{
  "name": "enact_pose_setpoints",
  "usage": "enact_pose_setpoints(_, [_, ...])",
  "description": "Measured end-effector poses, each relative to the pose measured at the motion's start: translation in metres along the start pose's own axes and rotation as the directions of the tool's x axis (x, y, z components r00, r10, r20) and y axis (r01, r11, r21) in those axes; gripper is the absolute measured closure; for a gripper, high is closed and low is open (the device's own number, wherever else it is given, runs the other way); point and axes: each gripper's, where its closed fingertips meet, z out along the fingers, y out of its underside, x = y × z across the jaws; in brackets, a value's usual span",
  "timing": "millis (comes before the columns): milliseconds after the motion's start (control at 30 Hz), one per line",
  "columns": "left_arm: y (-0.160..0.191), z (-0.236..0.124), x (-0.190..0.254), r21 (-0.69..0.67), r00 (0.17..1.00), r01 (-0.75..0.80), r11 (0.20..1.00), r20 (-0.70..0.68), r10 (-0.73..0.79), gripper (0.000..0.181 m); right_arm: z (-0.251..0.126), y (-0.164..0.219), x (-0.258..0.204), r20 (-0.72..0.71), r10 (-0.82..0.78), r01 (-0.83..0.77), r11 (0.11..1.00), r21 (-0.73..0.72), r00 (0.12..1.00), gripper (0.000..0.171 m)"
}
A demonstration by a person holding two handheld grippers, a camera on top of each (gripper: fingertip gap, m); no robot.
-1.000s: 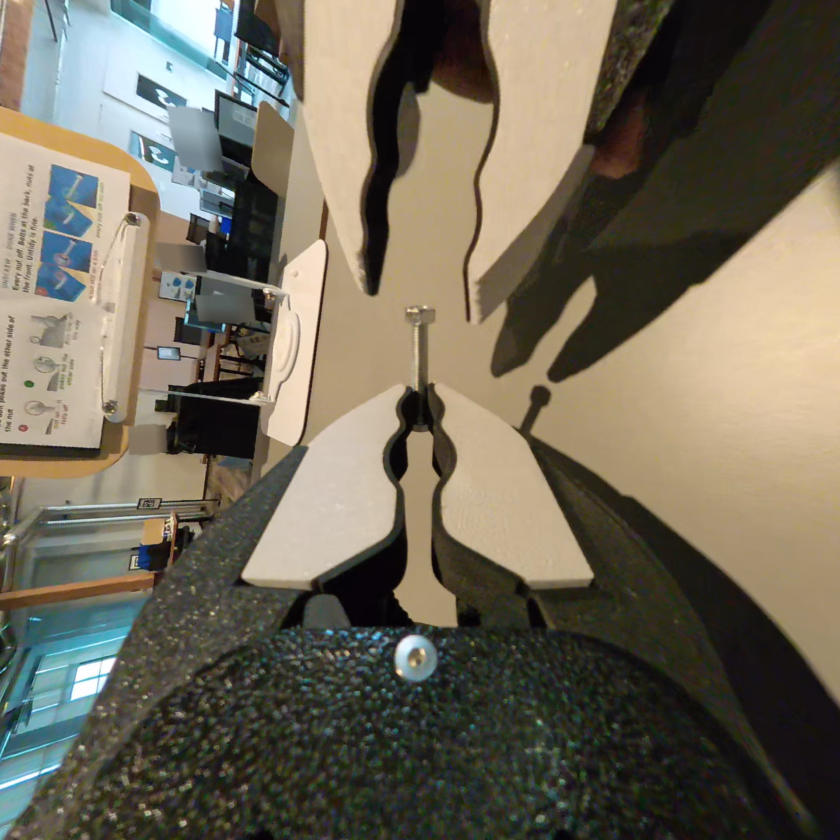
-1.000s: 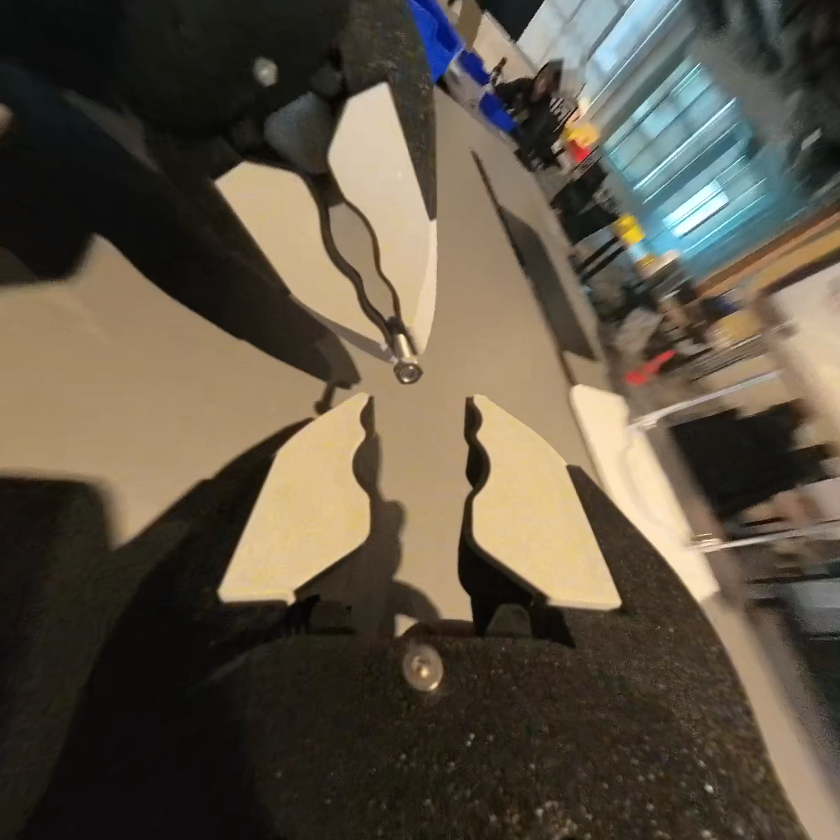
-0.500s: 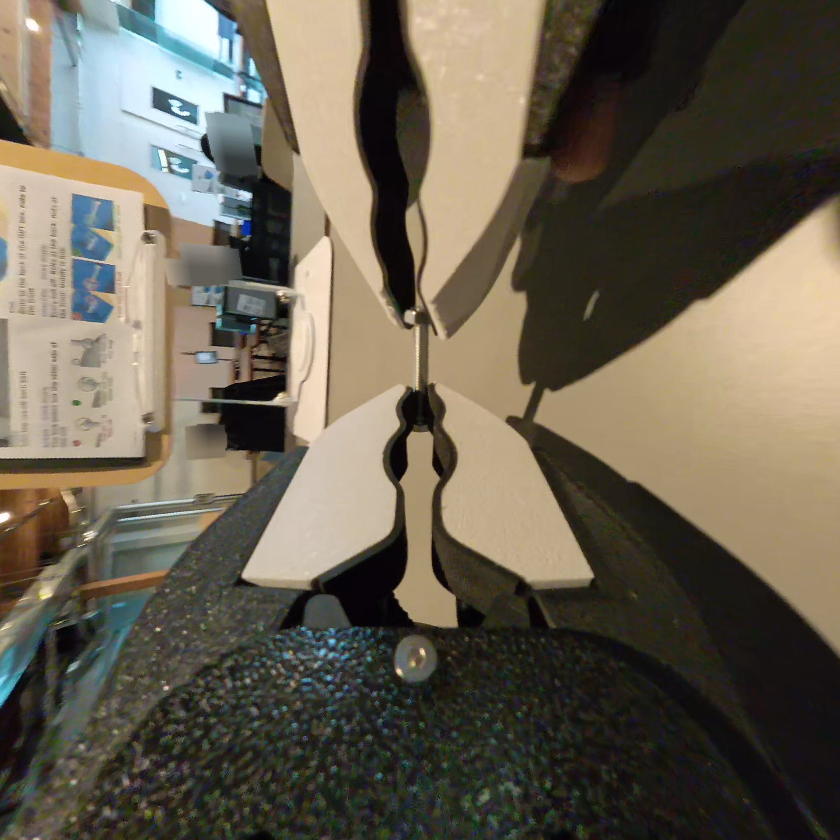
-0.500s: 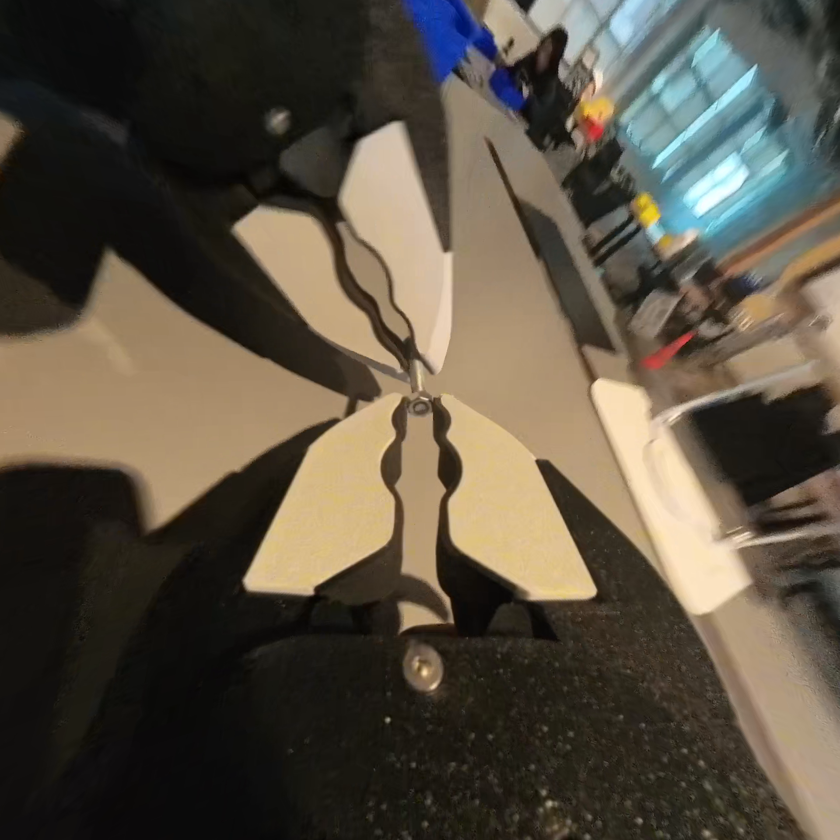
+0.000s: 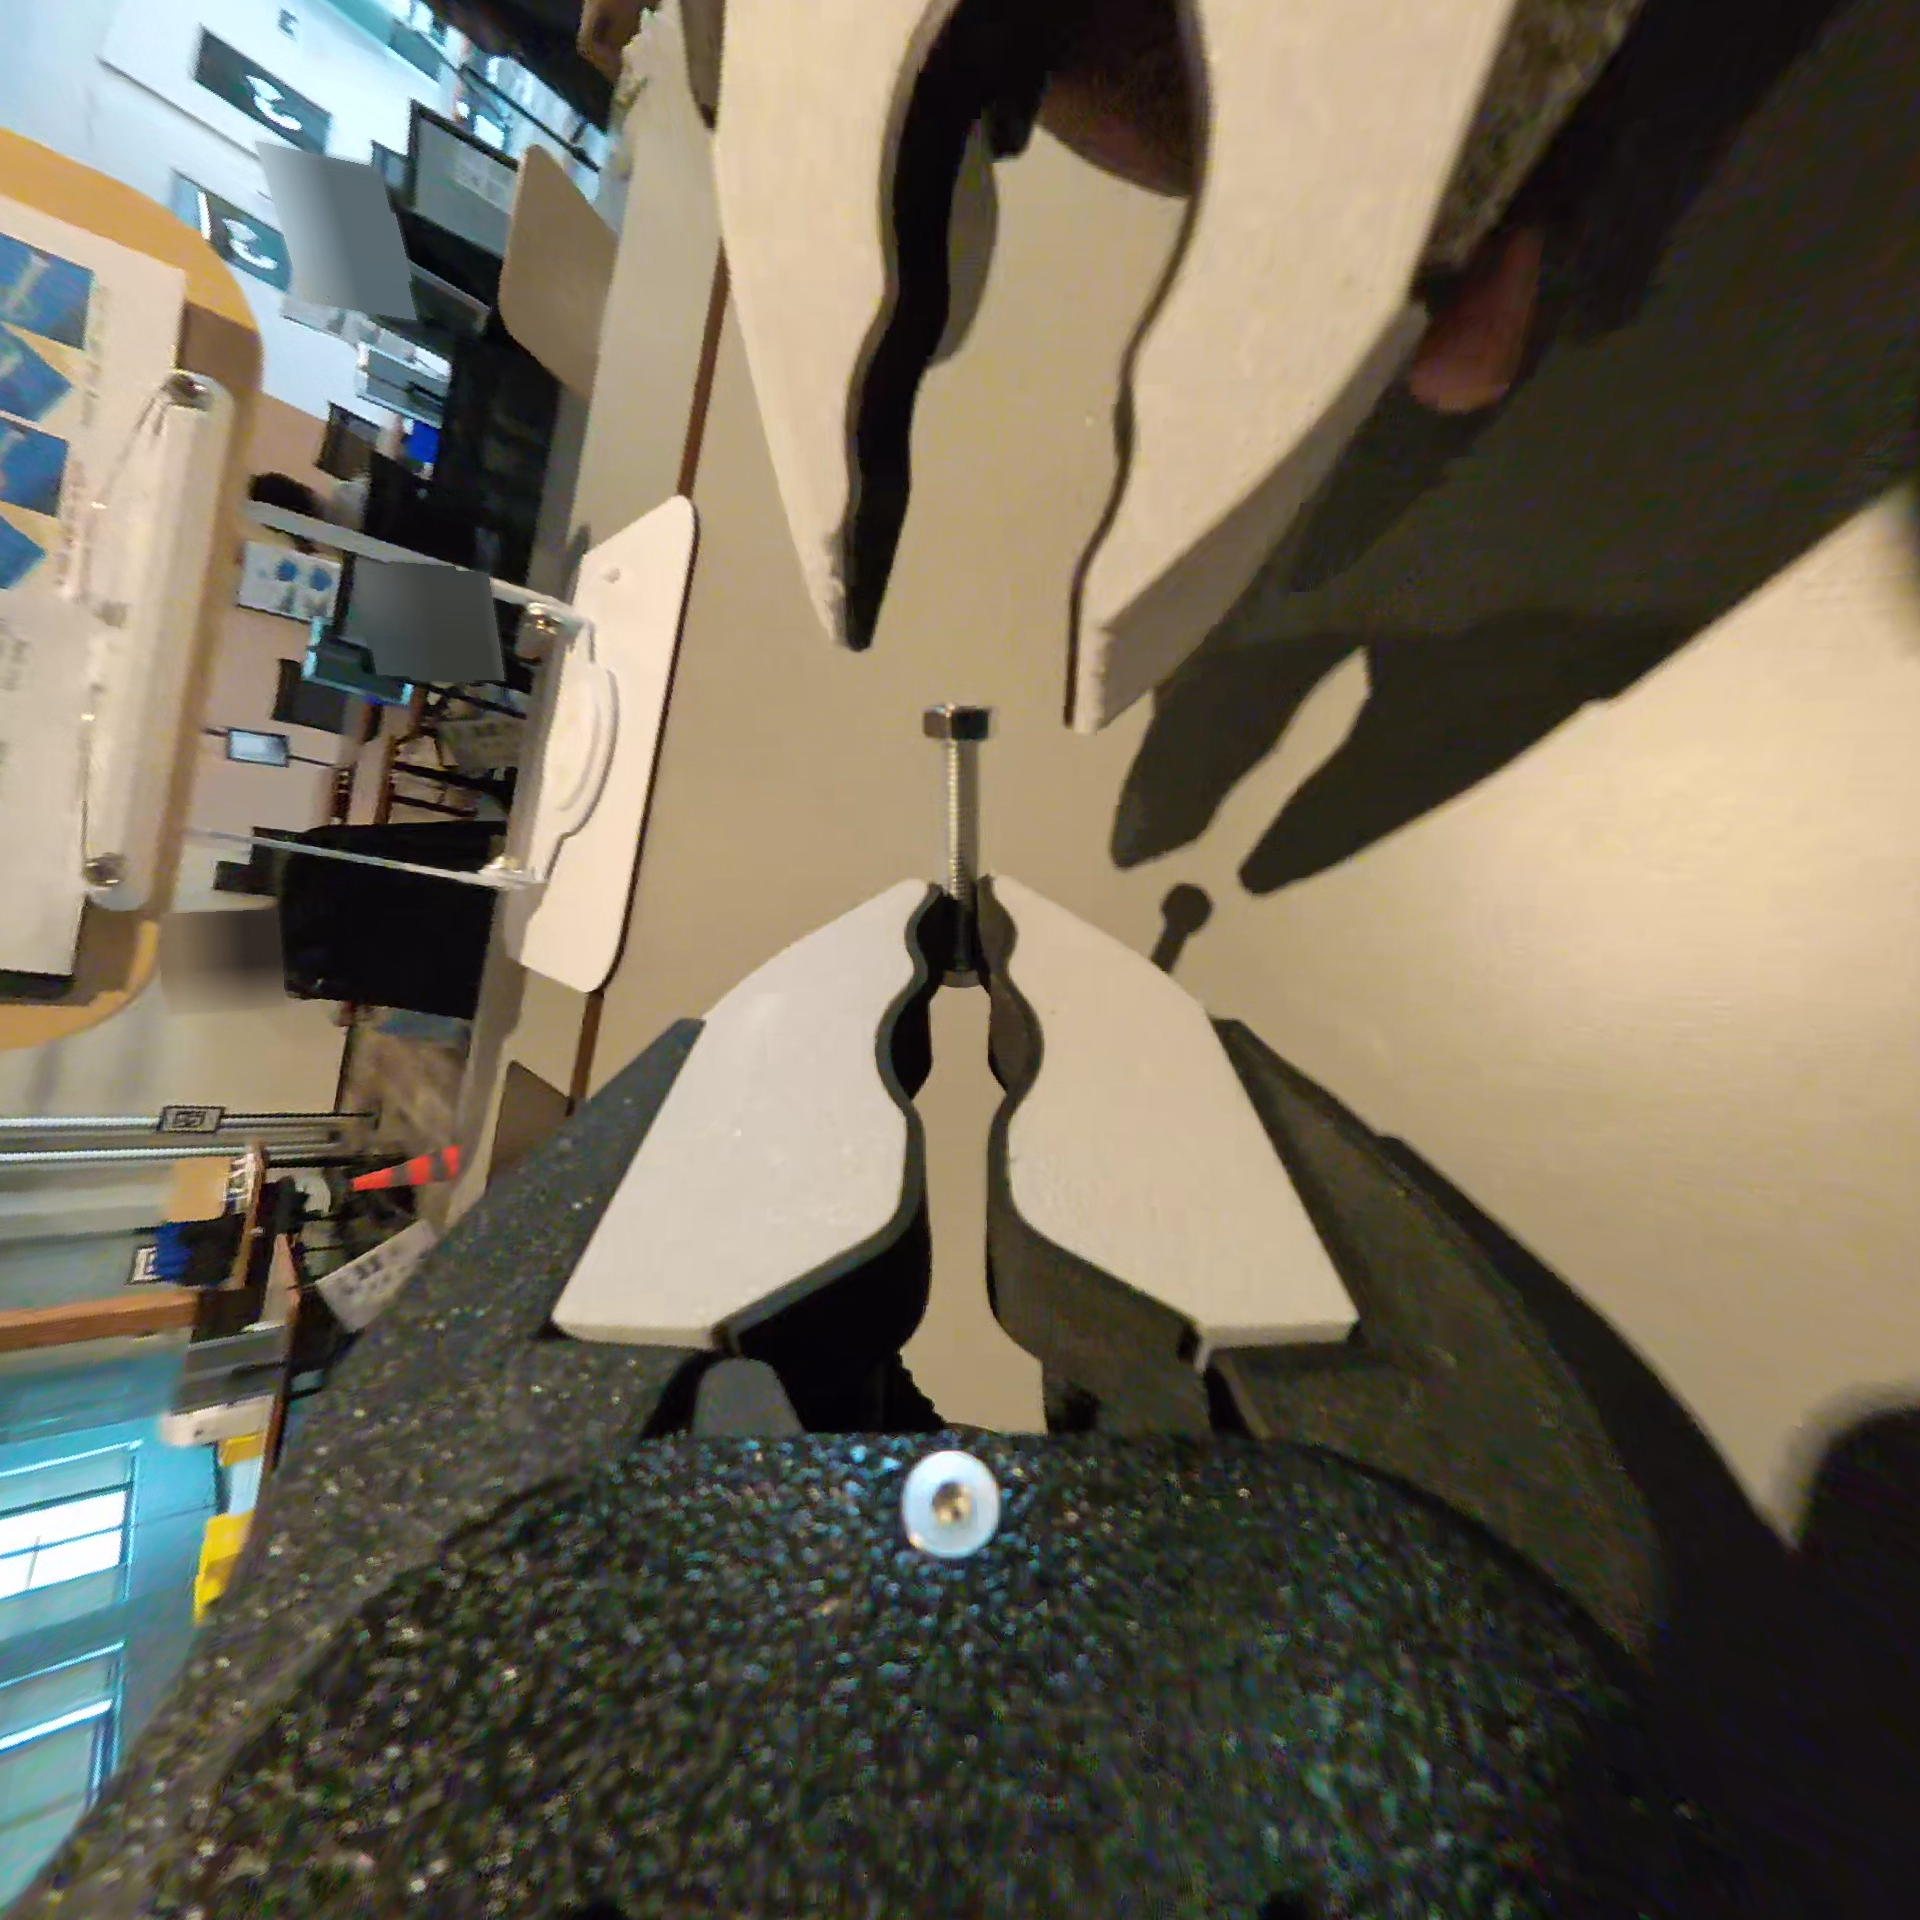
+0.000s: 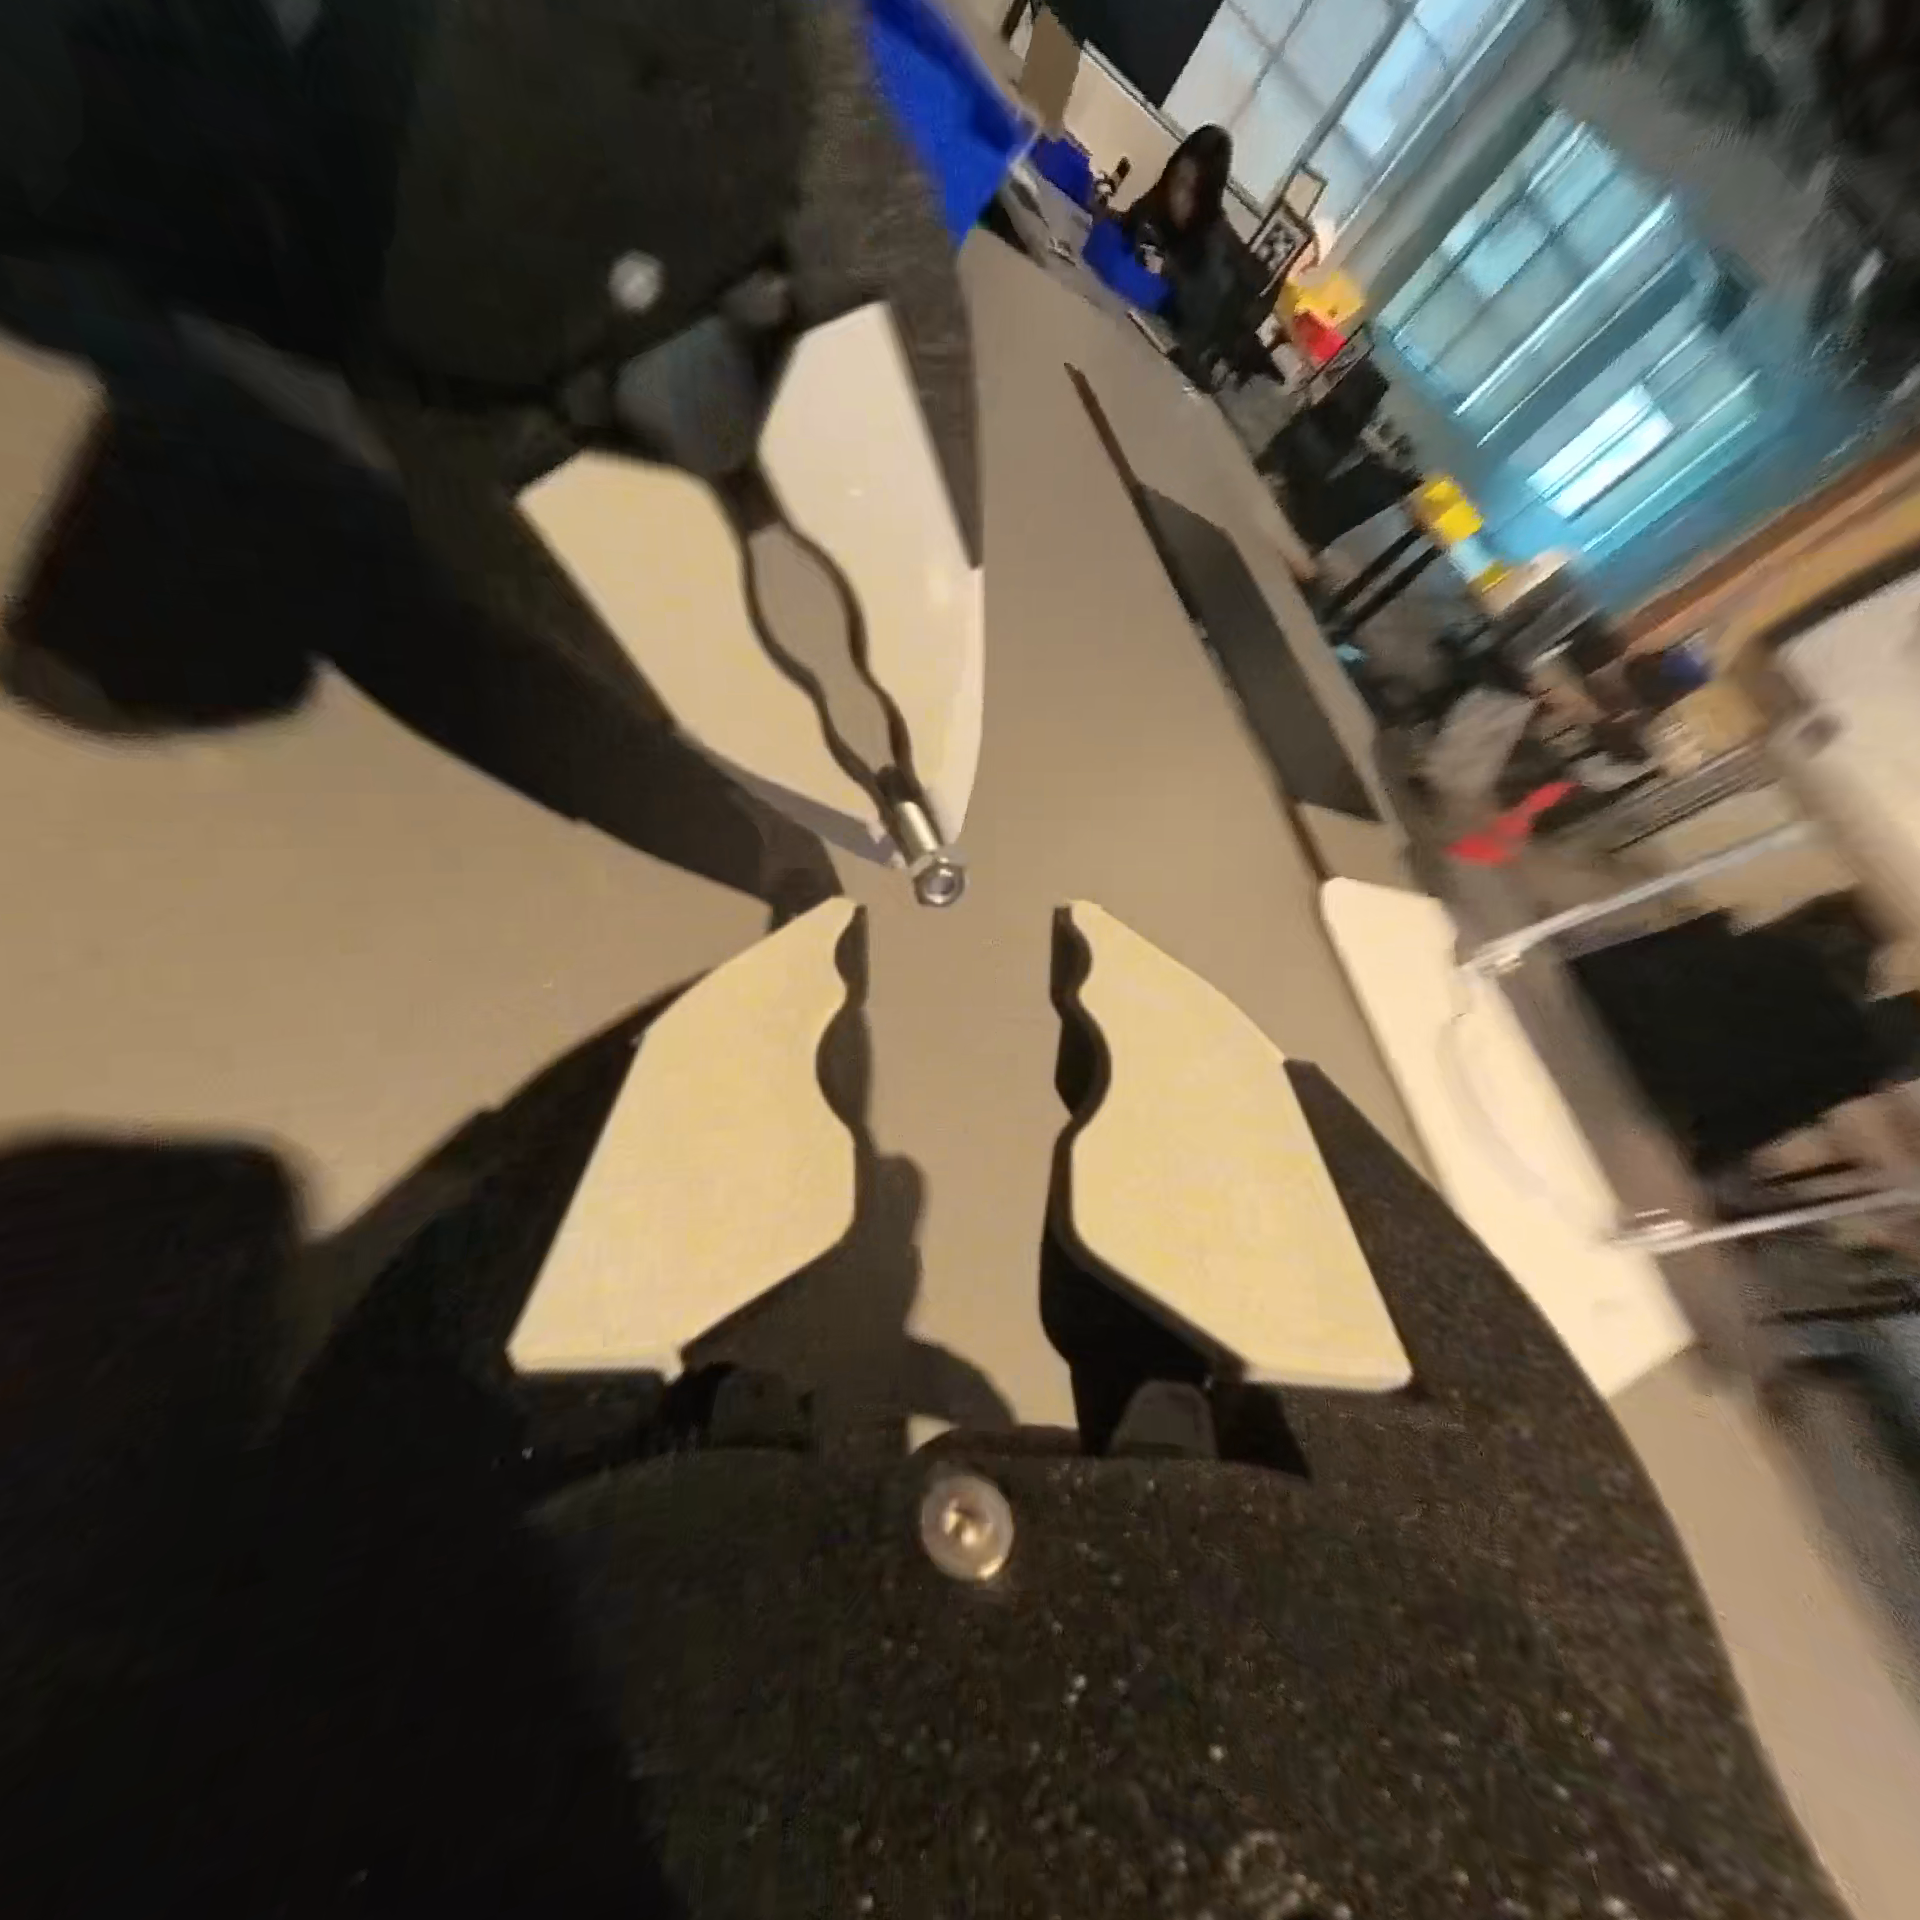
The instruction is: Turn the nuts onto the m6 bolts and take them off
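while the left gripper is clamped on the bolt, the shaft sticks straight out past its fingertips, pinched at the near end in the first notch between the two pale pads. a hex nut sits at the far tip of the bolt, clear of both tools. facing it from the top of the left wrist view, the right gripper has its jaws spread wide, one fingertip to either side of the nut's line and just short of it, touching neither nut nor bolt. both tools hang over a beige table, where their shadows and the thin shadow of the bolt fall to the right.

seen from the right wrist view, the right gripper stands open with a broad gap between its fingers. the nut lies just beyond that gap, end on to the camera, so its bore shows as a small ring. behind it the bolt runs back into the closed tips of the left gripper. nothing sits between the right gripper's pads.

a white board lies on the table to the left of the left gripper, near its edge. the room behind is blurred.
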Motion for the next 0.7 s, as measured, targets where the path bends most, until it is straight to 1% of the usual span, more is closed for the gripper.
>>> enact_pose_setpoints(67, [-0.001,0.001,0.005,0.003,1.0,-0.004,1.0,-0.024,0.004,0.175,0.003,0.003,-0.01,-0.013,-0.162,0.161,0.986,-0.036,0.987,0.139])
enact_pose_setpoints(100, [-0.003,0.001,0.007,0.007,0.999,-0.008,1.0,-0.032,0.008,0.175,0.004,0.003,-0.014,-0.013,-0.203,0.202,0.978,-0.046,0.979,0.141])
enact_pose_setpoints(167, [-0.005,0.0,0.01,0.009,0.999,-0.029,1.0,-0.045,0.03,0.175,0.006,0.002,-0.017,-0.02,-0.215,0.214,0.975,-0.059,0.976,0.145])
enact_pose_setpoints(233, [-0.005,0.001,0.01,0.0,0.997,-0.072,0.997,-0.024,0.072,0.175,0.006,0.002,-0.013,-0.031,-0.165,0.162,0.984,-0.077,0.986,0.158])
enact_pose_setpoints(267, [-0.006,0.001,0.008,-0.008,0.996,-0.091,0.996,0.003,0.091,0.175,0.006,0.003,-0.011,-0.024,-0.109,0.106,0.99,-0.088,0.994,0.161])
enact_pose_setpoints(300, [-0.006,0.001,0.005,-0.02,0.993,-0.113,0.993,0.03,0.114,0.175,0.006,0.004,-0.009,-0.013,-0.019,0.018,0.995,-0.101,1.0,0.16])
enact_pose_setpoints(333, [-0.005,0.001,0.002,-0.035,0.987,-0.145,0.989,0.061,0.147,0.175,0.007,0.005,-0.008,-0.001,0.104,-0.103,0.988,-0.114,0.995,0.161])
enact_pose_setpoints(367, [-0.005,0.001,-0.001,-0.053,0.977,-0.184,0.982,0.096,0.188,0.175,0.007,0.005,-0.008,0.015,0.259,-0.255,0.959,-0.122,0.966,0.16])
enact_pose_setpoints(400, [-0.005,0.001,-0.003,-0.073,0.966,-0.22,0.973,0.121,0.228,0.176,0.008,0.003,-0.009,0.044,0.43,-0.422,0.898,-0.126,0.902,0.161])
enact_pose_setpoints(433, [-0.005,0.001,-0.005,-0.088,0.955,-0.247,0.965,0.143,0.258,0.175,0.007,0.002,-0.01,0.086,0.579,-0.568,0.814,-0.12,0.811,0.161])
enact_pose_setpoints(467, [-0.006,0.0,-0.006,-0.089,0.951,-0.256,0.963,0.156,0.267,0.175,0.006,0.0,-0.01,0.135,0.679,-0.67,0.734,-0.108,0.722,0.161])
enact_pose_setpoints(500, [-0.007,0.001,-0.005,-0.081,0.956,-0.242,0.967,0.15,0.252,0.176,0.005,-0.001,-0.01,0.183,0.73,-0.727,0.68,-0.098,0.658,0.161])
enact_pose_setpoints(533, [-0.008,0.001,-0.005,-0.062,0.965,-0.213,0.975,0.144,0.22,0.176,0.003,-0.003,-0.009,0.23,0.745,-0.749,0.657,-0.088,0.627,0.161])
enact_pose_setpoints(567, [-0.01,0.001,-0.003,-0.035,0.975,-0.176,0.984,0.13,0.179,0.176,0.0,-0.005,-0.007,0.26,0.738,-0.75,0.658,-0.067,0.623,0.16])
enact_pose_setpoints(600, [-0.011,0.002,-0.001,-0.008,0.985,-0.135,0.991,0.108,0.135,0.176,-0.003,-0.006,-0.003,0.262,0.713,-0.733,0.68,-0.03,0.65,0.158])
enact_pose_setpoints(633, [-0.011,0.002,0.0,0.015,0.991,-0.1,0.995,0.088,0.098,0.175,-0.005,-0.007,0.0,0.243,0.666,-0.689,0.725,0.013,0.705,0.155])
enact_pose_setpoints(700, [-0.011,0.002,0.004,0.045,0.998,-0.047,0.998,0.042,0.045,0.175,-0.01,-0.006,0.004,0.168,0.515,-0.532,0.843,0.079,0.841,0.147])
